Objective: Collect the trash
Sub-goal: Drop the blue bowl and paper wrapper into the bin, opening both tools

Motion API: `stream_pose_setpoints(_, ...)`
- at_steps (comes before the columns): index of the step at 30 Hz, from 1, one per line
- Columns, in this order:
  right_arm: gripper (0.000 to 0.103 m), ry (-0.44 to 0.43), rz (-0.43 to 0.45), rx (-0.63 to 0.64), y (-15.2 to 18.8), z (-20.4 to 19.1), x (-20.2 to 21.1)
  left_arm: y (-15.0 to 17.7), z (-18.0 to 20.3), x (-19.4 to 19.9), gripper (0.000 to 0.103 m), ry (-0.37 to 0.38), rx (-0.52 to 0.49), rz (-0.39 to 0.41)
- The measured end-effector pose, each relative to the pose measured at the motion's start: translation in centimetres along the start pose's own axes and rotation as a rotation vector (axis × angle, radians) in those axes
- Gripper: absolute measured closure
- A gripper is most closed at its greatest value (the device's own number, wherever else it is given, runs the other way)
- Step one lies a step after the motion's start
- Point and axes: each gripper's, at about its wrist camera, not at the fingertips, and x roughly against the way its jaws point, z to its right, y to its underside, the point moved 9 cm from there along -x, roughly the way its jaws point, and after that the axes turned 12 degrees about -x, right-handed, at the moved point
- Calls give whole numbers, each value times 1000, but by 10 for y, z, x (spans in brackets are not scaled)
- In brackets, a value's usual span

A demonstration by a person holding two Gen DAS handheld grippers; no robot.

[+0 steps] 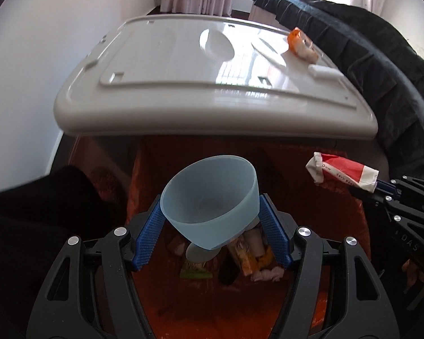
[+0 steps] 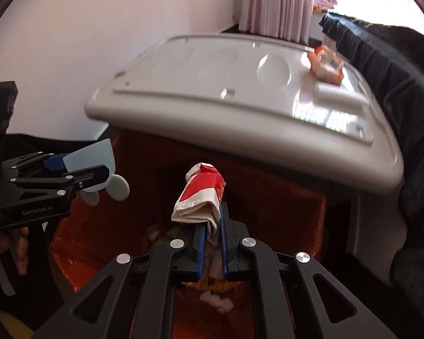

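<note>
Left gripper [image 1: 212, 220]: blue ribbed pads pressed against either side of a pale blue translucent cup [image 1: 210, 200], mouth tipped toward the far side, jaws at a middling spread around it. Right gripper [image 2: 212, 226]: pads drawn narrow and clamped on the near end of a folded red-and-white wrapper [image 2: 200, 197], which stands up out of the jaws. Both items hang over an orange-lined bin [image 1: 339, 212]; inside it, beneath the cup, lie a yellow packet, a green-edged scrap and pinkish crumpled pieces. Beyond the bin, a white plastic lid-like panel [image 1: 169, 84] carries an orange-and-white crumpled packet [image 1: 301, 43] at its far right, next to a dark quilted cloth [image 1: 381, 70]. The left wrist view alone shows the cup's interior and most of the bin's contents; it shows the right gripper only side-on at the right edge. The right wrist view alone shows round pale discs below the cup, a hand [image 2: 17, 248] under the left gripper at the left edge, and blurs the panel. Bin contents there are largely hidden behind the right gripper's frame.
</note>
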Motion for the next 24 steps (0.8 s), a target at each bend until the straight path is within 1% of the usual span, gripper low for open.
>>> stream_pose_setpoints(5,94,32,-13,5,14,-2,-7,12,10,-5,38,0,-11,-14)
stream_pose_setpoints(11,93,45,-30,10,23,-2,-13,12,11,-7,38,5,-18,-17)
stream_pose_setpoints(13,89,49,-36,14,24,-2,-15,13,11,-8,38,9,-15,-23)
stream_pose_setpoints(14,83,51,-41,16,25,-2,-16,14,11,-9,38,14,-12,-27)
stream_pose_setpoints(16,67,58,-56,17,28,-2,-20,15,13,-11,36,40,1,-39)
stream_pose_setpoints(17,47,60,-56,7,30,0,-20,16,15,-12,35,56,7,-45)
stream_pose_setpoints(18,32,64,-46,-6,29,1,-19,15,15,-13,29,53,11,-52)
stream_pose_setpoints(19,28,69,-26,-24,27,4,-16,15,15,-13,21,36,8,-63)
stream_pose_setpoints(20,24,68,-12,-39,25,6,-13,14,15,-13,19,20,2,-65)
stream_pose_setpoints(21,24,68,0,-55,21,10,-11,13,15,-12,17,4,-5,-57)
stream_pose_setpoints(24,21,85,33,-90,14,21,-5,5,15,-6,15,-2,-10,-19)
